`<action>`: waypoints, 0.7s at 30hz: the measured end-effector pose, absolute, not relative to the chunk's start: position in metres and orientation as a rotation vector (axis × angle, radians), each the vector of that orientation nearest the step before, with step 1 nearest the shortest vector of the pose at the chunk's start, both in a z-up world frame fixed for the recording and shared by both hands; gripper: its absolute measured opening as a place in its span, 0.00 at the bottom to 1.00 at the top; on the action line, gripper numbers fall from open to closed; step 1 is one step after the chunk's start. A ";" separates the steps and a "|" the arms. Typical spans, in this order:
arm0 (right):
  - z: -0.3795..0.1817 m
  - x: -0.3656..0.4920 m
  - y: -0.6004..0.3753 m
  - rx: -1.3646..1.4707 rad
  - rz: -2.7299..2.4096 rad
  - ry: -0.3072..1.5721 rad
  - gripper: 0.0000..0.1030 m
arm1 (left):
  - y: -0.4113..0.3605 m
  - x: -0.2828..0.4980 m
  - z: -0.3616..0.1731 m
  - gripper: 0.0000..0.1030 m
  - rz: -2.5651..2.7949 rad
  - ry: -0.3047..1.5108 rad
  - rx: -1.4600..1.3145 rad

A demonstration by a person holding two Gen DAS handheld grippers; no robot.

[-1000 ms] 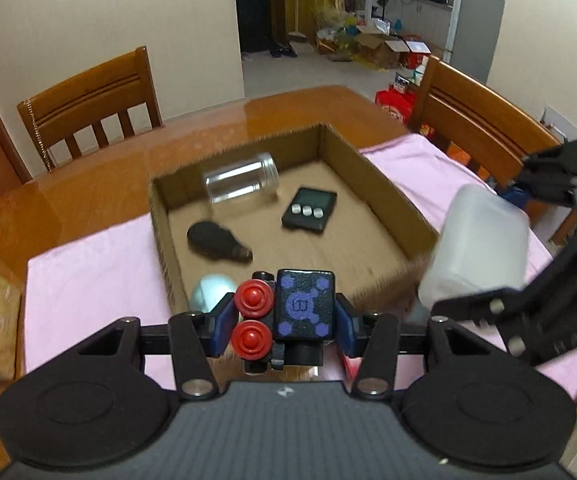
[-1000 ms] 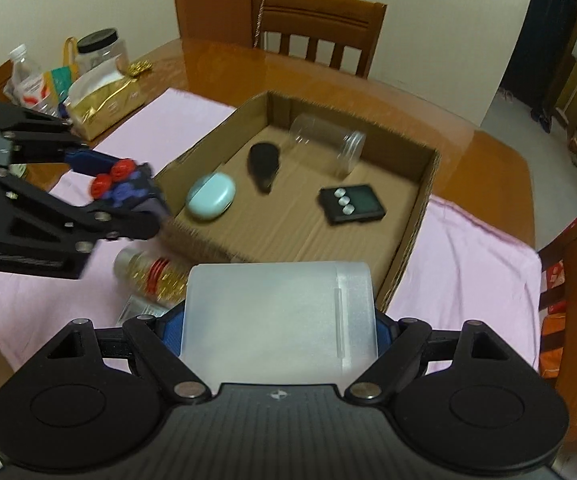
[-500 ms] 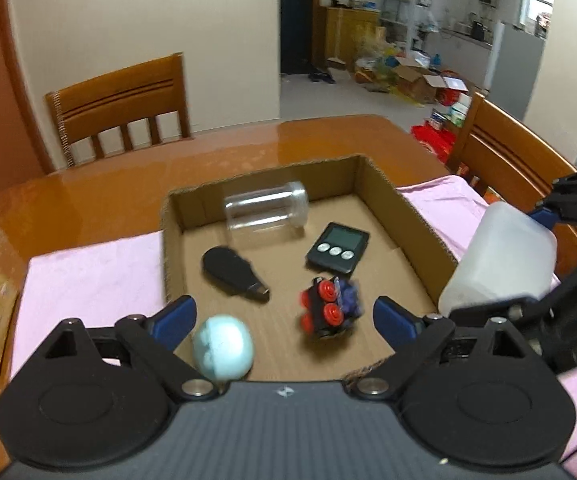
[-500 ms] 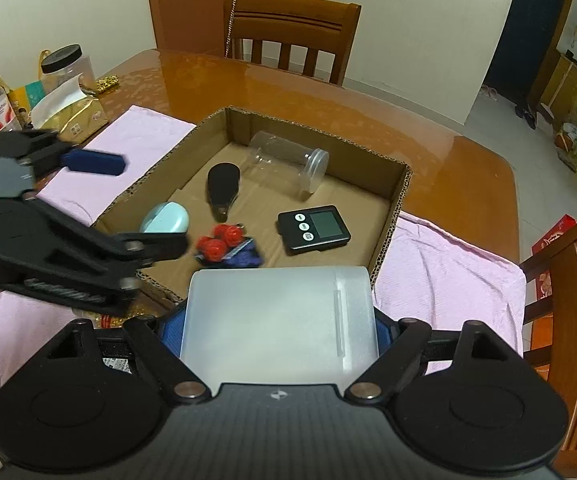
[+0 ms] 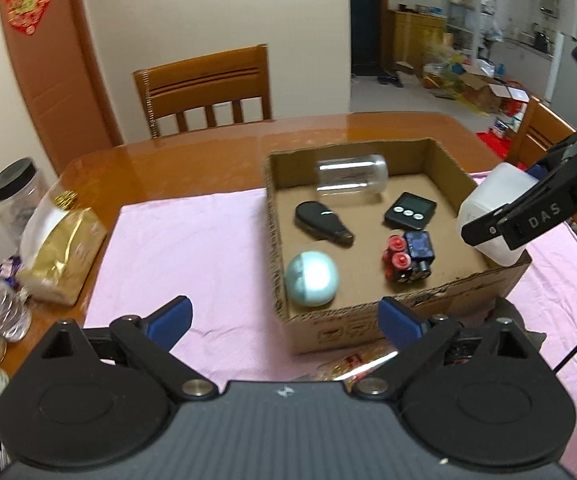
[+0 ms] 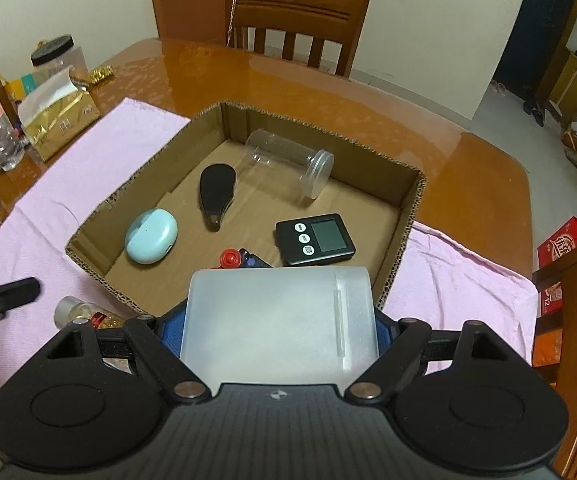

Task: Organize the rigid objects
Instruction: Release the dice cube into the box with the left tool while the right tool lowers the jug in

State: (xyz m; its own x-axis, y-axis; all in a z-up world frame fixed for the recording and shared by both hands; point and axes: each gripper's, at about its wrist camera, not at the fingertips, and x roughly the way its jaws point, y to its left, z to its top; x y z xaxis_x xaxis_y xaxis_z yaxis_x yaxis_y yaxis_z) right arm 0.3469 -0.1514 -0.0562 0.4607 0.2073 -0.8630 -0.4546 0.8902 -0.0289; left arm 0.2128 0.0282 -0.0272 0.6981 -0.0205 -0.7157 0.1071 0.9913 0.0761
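Your cardboard box (image 6: 402, 216) sits open on a pink cloth. Inside, a clear jar (image 6: 288, 166) lies on its side at the back, beside a black oval fob (image 6: 215, 188), a black timer (image 6: 314, 238), a pale blue egg-shaped case (image 6: 151, 236) and a blue block with red knobs (image 5: 408, 255). You hold a frosted white container (image 6: 280, 320) above the box's near corner.

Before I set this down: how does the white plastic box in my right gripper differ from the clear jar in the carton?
The white plastic box is frosted and blocky; the clear jar is see-through and round. The box is clamped in the right gripper above the cardboard carton near its corner; the jar lies on its side on the carton floor by the far wall. The box is closed; the jar looks lidless. Both appear to be empty rigid containers.
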 end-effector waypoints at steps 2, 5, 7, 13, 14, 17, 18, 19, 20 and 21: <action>-0.061 0.350 -0.149 -0.274 0.413 1.024 0.84 | 0.033 0.210 -0.028 0.96 -0.064 0.798 0.103; -0.061 0.351 -0.147 -0.251 0.412 1.019 0.93 | 0.038 0.207 -0.030 0.96 -0.058 0.805 0.100; -0.057 0.349 -0.147 -0.234 0.405 0.993 1.00 | 0.040 0.205 -0.031 0.97 -0.058 0.806 0.101; -0.044 0.335 -0.149 -0.220 0.365 0.951 1.00 | 0.042 0.204 -0.033 0.98 -0.059 0.811 0.100; -0.044 0.332 -0.151 -0.213 0.358 0.948 1.00 | 0.041 0.203 -0.034 0.98 -0.061 0.812 0.101; -0.045 0.320 -0.156 -0.188 0.320 0.938 1.00 | 0.041 0.202 -0.034 0.98 -0.064 0.813 0.102; -0.046 0.314 -0.158 -0.179 0.304 0.934 1.00 | 0.041 0.201 -0.035 0.98 -0.066 0.813 0.102; -0.048 0.309 -0.161 -0.166 0.290 0.931 1.00 | 0.041 0.200 -0.035 0.98 -0.067 0.814 0.100; -0.050 0.304 -0.163 -0.149 0.273 0.934 1.00 | 0.042 0.199 -0.036 0.98 -0.069 0.815 0.099; -0.053 0.298 -0.165 -0.134 0.260 0.937 1.00 | 0.042 0.198 -0.036 0.98 -0.072 0.816 0.098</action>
